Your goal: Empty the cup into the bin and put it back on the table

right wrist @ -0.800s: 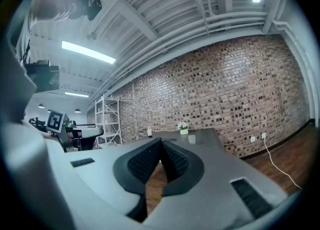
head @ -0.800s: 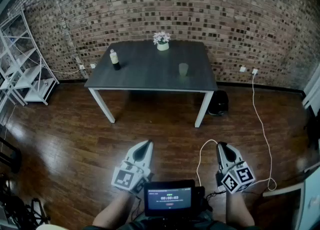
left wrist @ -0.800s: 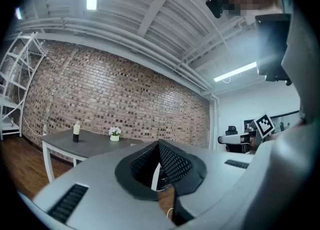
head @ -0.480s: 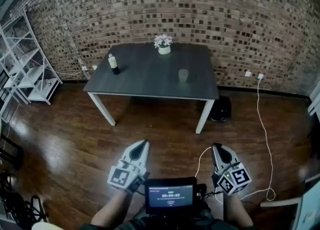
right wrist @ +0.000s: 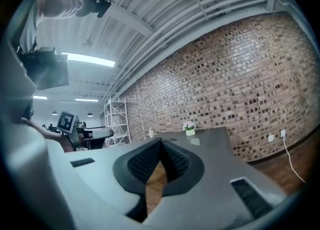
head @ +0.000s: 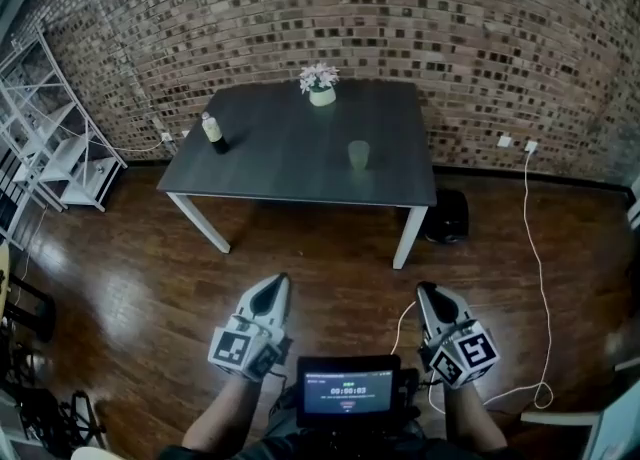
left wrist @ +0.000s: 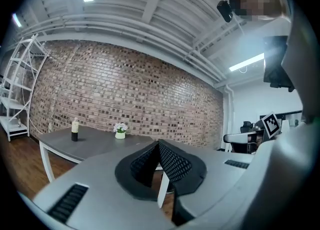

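Note:
A pale translucent cup [head: 359,155] stands upright on the dark grey table [head: 280,163], right of its middle. On the floor by the table's right front leg sits a black bin [head: 446,216]. Far from the table, low in the head view, my left gripper [head: 271,291] and my right gripper [head: 430,295] point level toward it. Both are shut with nothing between the jaws. The left gripper view shows its jaws meeting [left wrist: 159,146] with the table [left wrist: 95,141] beyond. In the right gripper view the shut jaws [right wrist: 161,144] stand before the faint cup [right wrist: 195,142].
A small bottle [head: 212,133] and a white pot of flowers [head: 321,88] also stand on the table. A white shelf rack [head: 50,118] is at the left wall. A white cable [head: 535,248] trails over the wooden floor at right. A small screen [head: 347,388] sits between my hands.
The head view has shifted a little, so the table sits slightly further left. Both grippers have edged up in the picture and remain shut and empty.

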Available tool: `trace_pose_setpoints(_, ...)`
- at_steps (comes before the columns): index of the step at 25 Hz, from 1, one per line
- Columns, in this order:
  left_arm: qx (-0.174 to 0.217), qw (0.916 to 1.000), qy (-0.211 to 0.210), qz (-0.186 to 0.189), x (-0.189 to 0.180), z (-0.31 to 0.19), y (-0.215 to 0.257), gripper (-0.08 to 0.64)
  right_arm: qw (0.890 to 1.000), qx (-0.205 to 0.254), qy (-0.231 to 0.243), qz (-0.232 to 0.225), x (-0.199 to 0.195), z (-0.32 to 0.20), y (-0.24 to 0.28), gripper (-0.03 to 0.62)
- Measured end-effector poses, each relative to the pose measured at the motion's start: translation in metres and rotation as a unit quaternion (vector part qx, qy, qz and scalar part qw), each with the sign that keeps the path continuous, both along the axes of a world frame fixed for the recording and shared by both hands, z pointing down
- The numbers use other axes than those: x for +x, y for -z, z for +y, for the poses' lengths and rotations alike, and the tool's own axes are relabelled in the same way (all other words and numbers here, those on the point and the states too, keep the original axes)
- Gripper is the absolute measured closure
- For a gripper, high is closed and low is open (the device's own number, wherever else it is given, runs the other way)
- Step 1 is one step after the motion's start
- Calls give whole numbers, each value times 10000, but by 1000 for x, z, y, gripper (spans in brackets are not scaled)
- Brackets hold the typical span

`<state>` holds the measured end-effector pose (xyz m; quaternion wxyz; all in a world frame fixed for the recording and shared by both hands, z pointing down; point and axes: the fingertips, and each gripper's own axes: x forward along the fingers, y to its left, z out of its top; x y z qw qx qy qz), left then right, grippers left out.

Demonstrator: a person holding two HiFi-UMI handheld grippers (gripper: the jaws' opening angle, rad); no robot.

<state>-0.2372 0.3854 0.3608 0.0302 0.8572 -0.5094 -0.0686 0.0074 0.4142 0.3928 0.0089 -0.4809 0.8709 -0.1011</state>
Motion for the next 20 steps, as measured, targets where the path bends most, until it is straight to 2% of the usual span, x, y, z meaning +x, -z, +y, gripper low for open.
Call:
trace_pose_setpoints(5,-204,9996,4,170,3,-40,-8,569,10000,37,-47,14,2,-34,-3,593)
trace_pose_setpoints(9,-198,9996,-81,204,0,-74,-2,569,9998,-65,-170,-15,0,-65,-4,593)
trace_pose_setpoints(12,-161,9994,-126,274,-10,-104,-6,569,9998,63,-161,34,-13,-95,-2,593)
trace_pose_setpoints(20,-258,9975,-499,436,-26,-187,-12,569,9988,201,-401,194,-31,-176,7,592)
